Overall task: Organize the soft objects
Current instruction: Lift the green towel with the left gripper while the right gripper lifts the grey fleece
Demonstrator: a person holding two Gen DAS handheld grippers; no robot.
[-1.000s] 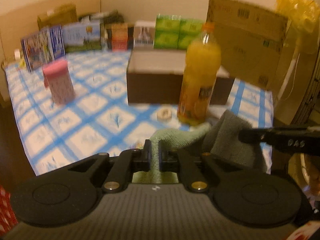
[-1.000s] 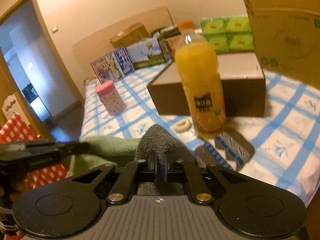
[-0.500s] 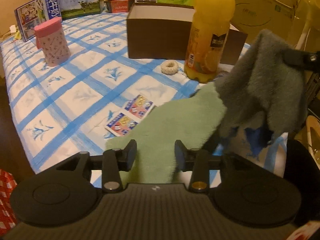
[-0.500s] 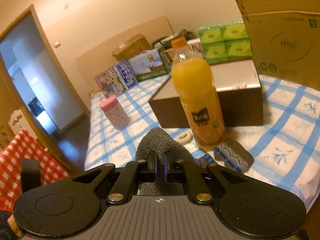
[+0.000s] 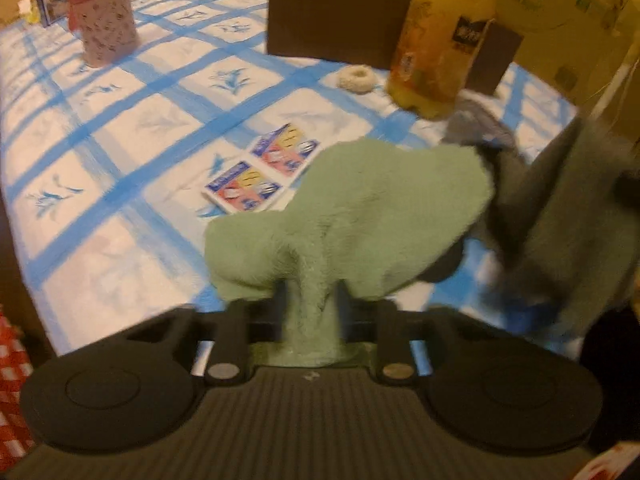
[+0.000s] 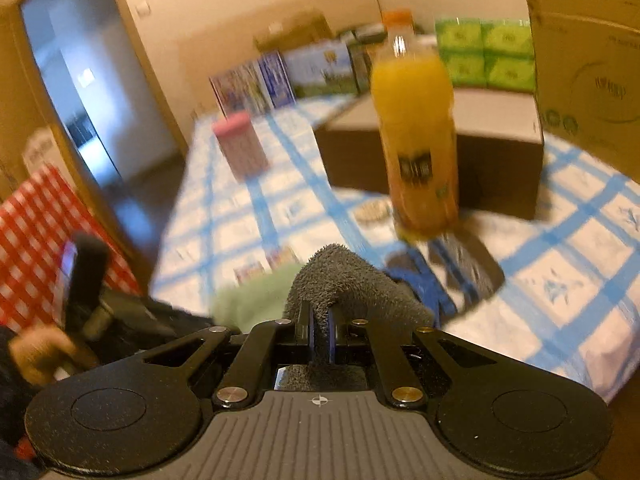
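Blue-checked tablecloth (image 5: 160,128), mid-frame: our left gripper (image 5: 310,300), jaws just closing, pinches green towel (image 5: 360,208); right gripper (image 6: 318,334) clamps grey towel (image 6: 340,276), lower centre.

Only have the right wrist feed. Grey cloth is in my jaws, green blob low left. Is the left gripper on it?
Observer: Yes. The left gripper's jaws have just been closing, and a bunched fold of the green cloth is pinched between them.
Operator: Rest of the green one?
Observer: It lies spread on the checked tablecloth ahead of those jaws.
Operator: Blurry bits beside it?
Observer: Two colourful packets, flat on the tablecloth at the green cloth's left edge.
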